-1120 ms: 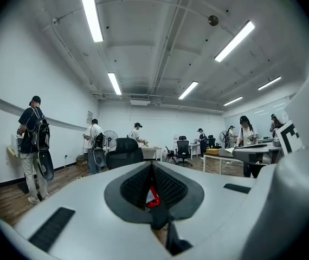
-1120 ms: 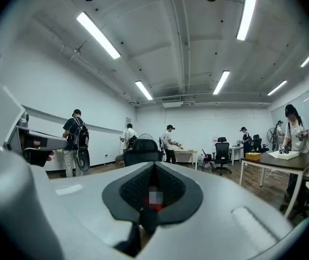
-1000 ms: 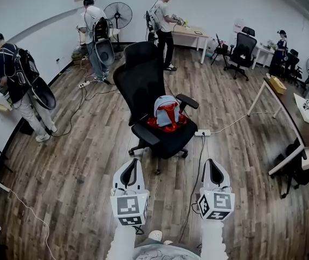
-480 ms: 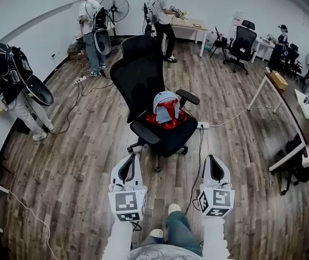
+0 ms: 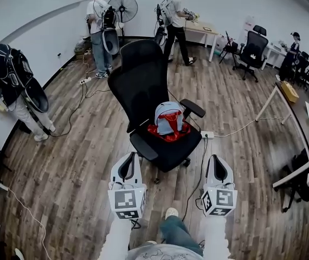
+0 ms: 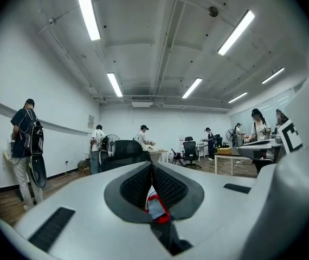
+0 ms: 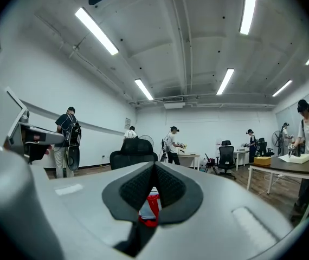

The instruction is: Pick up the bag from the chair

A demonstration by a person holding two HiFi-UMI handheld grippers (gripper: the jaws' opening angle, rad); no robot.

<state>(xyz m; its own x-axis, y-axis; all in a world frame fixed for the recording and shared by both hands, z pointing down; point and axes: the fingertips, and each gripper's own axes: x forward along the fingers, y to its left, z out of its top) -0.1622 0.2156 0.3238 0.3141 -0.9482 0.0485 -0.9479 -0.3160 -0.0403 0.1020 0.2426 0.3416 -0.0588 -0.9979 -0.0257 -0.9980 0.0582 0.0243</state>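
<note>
A light-blue and red bag [image 5: 168, 121] stands upright on the seat of a black office chair [image 5: 143, 83] in the middle of the room. Both grippers hang side by side in front of the chair, short of the seat and touching nothing. My left gripper [image 5: 129, 158] is shut and empty, its tips pointing at the seat's near left corner. My right gripper [image 5: 216, 160] is shut and empty too, off the seat's right side. In the left gripper view the bag [image 6: 155, 207] peeks through the hollow below the closed tips; the right gripper view shows the bag [image 7: 150, 203] the same way.
A power strip [image 5: 206, 135] and cables lie on the wood floor right of the chair. A long desk [image 5: 298, 126] runs along the right. A person with a backpack [image 5: 13, 83] stands at the left wall; others work near a fan [image 5: 123, 7] at the back.
I have stepped closer to the chair, which now looks larger and nearer the grippers. Both grippers stayed shut and level. My leg now shows at the bottom.
</note>
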